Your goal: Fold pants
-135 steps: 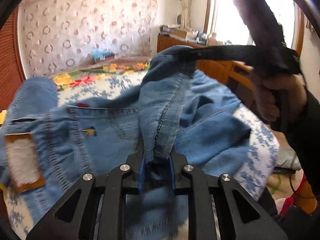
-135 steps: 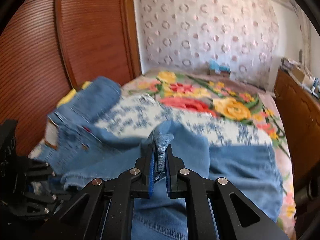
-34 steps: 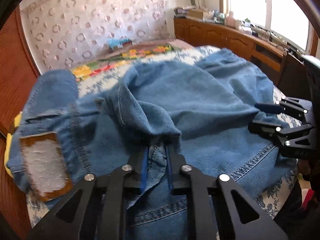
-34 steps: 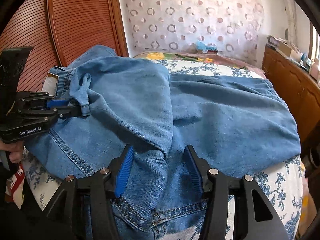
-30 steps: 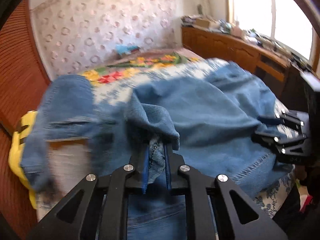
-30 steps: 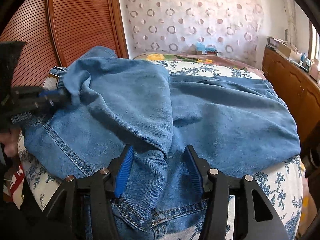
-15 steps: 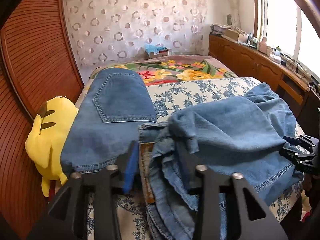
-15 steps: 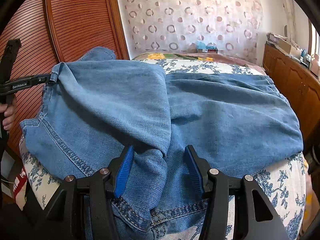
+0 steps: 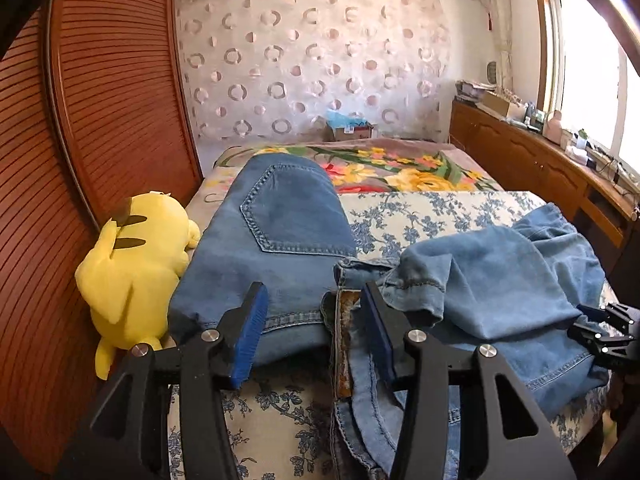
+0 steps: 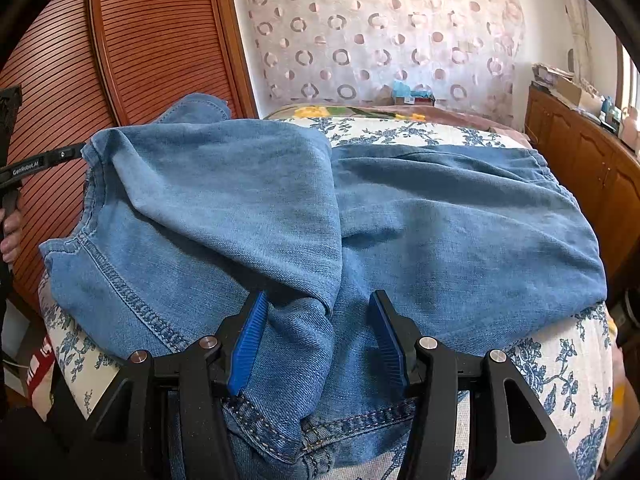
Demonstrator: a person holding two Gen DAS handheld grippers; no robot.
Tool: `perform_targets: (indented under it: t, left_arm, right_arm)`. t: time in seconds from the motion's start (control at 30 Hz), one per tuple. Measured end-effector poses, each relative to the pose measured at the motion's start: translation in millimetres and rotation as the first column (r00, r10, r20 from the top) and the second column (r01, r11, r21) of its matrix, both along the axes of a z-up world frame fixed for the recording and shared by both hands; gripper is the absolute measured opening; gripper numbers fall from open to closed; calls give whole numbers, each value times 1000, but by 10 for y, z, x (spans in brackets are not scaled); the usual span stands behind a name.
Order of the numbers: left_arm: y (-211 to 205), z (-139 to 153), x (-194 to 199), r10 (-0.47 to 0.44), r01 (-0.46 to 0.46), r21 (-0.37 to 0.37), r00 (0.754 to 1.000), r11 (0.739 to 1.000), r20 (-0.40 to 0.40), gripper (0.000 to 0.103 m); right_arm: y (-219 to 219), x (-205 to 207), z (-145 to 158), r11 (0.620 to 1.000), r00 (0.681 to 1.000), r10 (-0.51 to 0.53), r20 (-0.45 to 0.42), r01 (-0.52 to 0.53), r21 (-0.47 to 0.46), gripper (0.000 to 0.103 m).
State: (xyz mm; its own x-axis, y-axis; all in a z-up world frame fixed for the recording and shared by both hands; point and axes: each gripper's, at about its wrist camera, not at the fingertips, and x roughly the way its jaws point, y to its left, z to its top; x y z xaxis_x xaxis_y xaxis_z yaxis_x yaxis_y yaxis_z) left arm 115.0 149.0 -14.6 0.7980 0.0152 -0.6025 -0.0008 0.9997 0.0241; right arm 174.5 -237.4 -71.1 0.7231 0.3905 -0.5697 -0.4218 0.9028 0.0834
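The pants [image 10: 400, 220] are light blue denim, lying across the near part of the bed [image 10: 560, 380] on its blue-flowered cover, one leg folded back over the other with its hem drawn toward nine o'clock, orange stitching showing along the seams. In the left wrist view the waistband with its brown patch lies at six o'clock, and a second, darker pair of folded jeans [image 9: 280, 248] sits at eleven o'clock beside a yellow plush toy [image 9: 132, 272]. The left hand-held gripper [image 9: 316, 320] stands spread apart, holding nothing; the right hand-held gripper [image 10: 316, 340] is likewise spread wide over the denim.
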Motion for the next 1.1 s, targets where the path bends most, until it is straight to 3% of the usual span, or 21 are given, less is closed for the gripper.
perform_targets:
  t: [0.27,0.37,0.47,0.6,0.8,1.1]
  left_arm:
    - [-377,11,-165,-142,142,1,989,990,33,49]
    - [-547,-31,-129,-175,174,51,984,984,18,49]
    - [-608,-93,25,-149,149,117,989,982,-9,49]
    - [-503,-162,299,-45,47,211,999,976,-13,49]
    - [-145,-147,520,33,-26,167,999,986,-36,50]
    - [-209,-122,114,-48,52,95,998,994,-48,54]
  right_arm:
    - [5,-4,-4,1000,1000,-2,3,2,2,55]
    - [21,-4,-12,1000,1000,-3,4,3,1,55]
    - [24,-5,-14,1000,1000,-3,4,3,2,55]
    - [27,-6,-13,1000,1000,-3,4,3,1,55]
    - [45,-11,-22,1000,1000,-4,8,4,2,55]
    - [50,-12,-36,1000,1000,-3,9,3,3,55]
